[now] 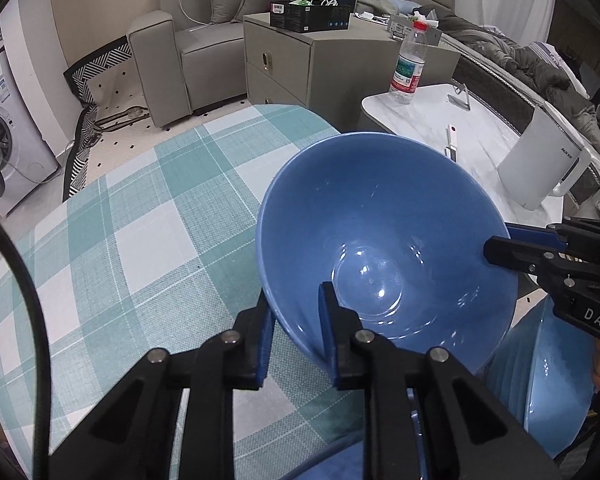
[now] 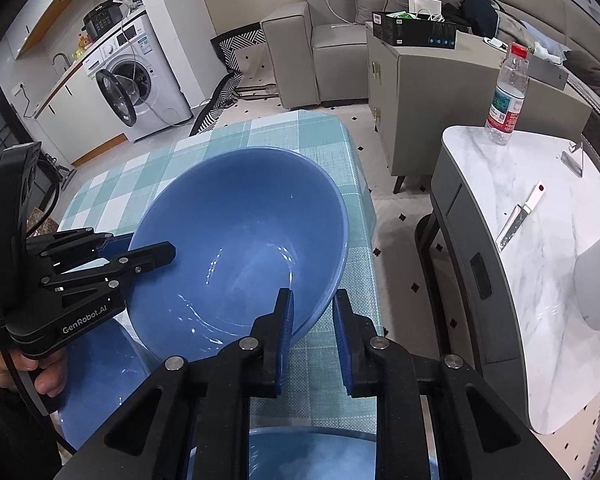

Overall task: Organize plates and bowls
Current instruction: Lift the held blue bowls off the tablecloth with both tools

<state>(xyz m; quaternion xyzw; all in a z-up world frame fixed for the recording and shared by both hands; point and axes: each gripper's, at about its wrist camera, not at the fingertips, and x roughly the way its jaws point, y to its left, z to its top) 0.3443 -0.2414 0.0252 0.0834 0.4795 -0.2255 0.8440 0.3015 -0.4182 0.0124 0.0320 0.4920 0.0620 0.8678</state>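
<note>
A large blue bowl [image 1: 384,240] is held tilted above the checked tablecloth [image 1: 140,240]. My left gripper [image 1: 296,328] is shut on its near rim, one finger inside and one outside. My right gripper [image 1: 500,246] grips the opposite rim from the right. In the right wrist view the same bowl [image 2: 240,240] sits between my right gripper [image 2: 312,320], shut on its rim, and the left gripper [image 2: 148,254] at the left. Another blue bowl [image 1: 548,380] lies below right of the held one; it also shows in the right wrist view [image 2: 96,380], and a further blue dish [image 2: 320,456] at the bottom.
A marble side table [image 2: 540,240] to the right holds a water bottle [image 2: 508,92], a knife [image 2: 520,212] and a white kettle [image 1: 540,164]. A grey cabinet [image 1: 324,60], sofa [image 1: 204,28] and washing machine [image 2: 136,76] stand beyond.
</note>
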